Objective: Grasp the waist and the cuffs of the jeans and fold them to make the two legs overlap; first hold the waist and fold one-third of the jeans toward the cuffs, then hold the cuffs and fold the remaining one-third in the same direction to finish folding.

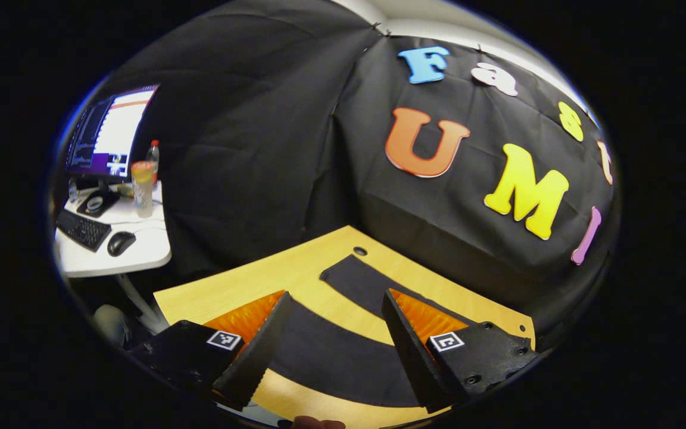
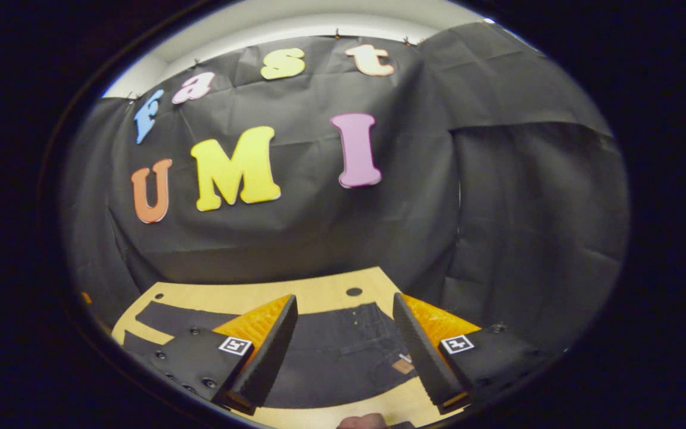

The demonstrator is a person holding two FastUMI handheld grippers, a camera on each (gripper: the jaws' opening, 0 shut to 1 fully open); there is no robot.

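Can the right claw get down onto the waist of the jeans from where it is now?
Probably yes. The right claw is open above the jeans, whose waist lies flat on the table between its fingers, with nothing in between.

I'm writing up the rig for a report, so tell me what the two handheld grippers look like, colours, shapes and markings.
Both look alike. The left gripper has two wedge-shaped black fingers with ridged inner faces and orange ribbed panels on their outer sides. They sit on black bases fixed with screws, each bearing a small square black-and-white marker. The right gripper shows the same black fingers, orange panels and a marker on each base.
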